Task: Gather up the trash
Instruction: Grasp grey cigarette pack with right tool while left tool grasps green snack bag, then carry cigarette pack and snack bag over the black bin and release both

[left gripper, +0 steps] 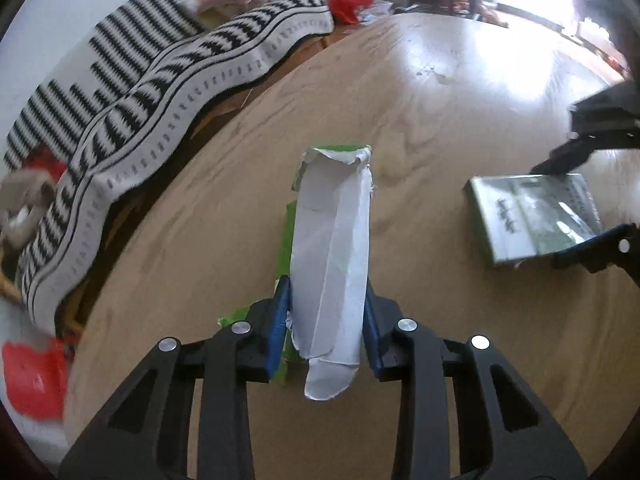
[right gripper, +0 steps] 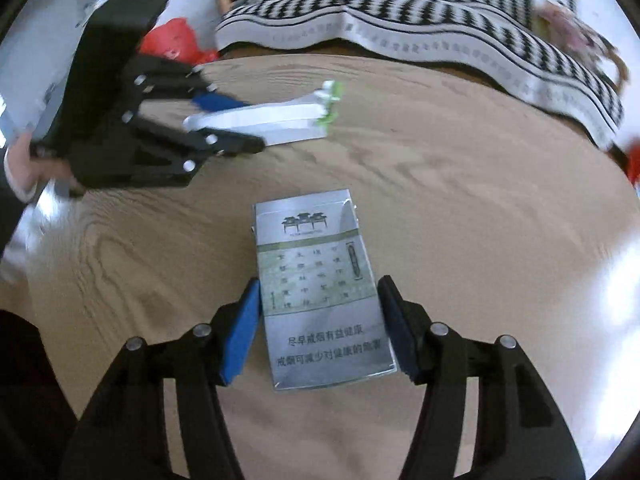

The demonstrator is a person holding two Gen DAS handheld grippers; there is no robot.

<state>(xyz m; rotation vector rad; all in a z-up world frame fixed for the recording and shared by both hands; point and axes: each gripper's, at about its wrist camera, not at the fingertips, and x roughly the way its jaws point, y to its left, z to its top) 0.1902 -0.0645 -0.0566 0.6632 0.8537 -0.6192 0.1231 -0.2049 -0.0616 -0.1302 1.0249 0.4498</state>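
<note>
My left gripper (left gripper: 326,312) is shut on a torn white and green carton (left gripper: 332,248), which sticks forward between the blue pads above the wooden table (left gripper: 420,92). In the right wrist view the carton (right gripper: 276,118) is held in the left gripper (right gripper: 240,124) at the upper left. A silver and green cigarette pack (right gripper: 320,296) lies flat on the table between the pads of my right gripper (right gripper: 318,320). The left pad touches the pack's edge; a small gap shows at the right pad. The pack (left gripper: 532,216) and right gripper fingers (left gripper: 592,248) show at the right of the left wrist view.
A black and white patterned blanket (left gripper: 160,92) covers a bench along the table's far edge, also in the right wrist view (right gripper: 440,28). Red bags (left gripper: 36,380) and clutter lie on the floor beyond. Bright glare falls on the table's far side.
</note>
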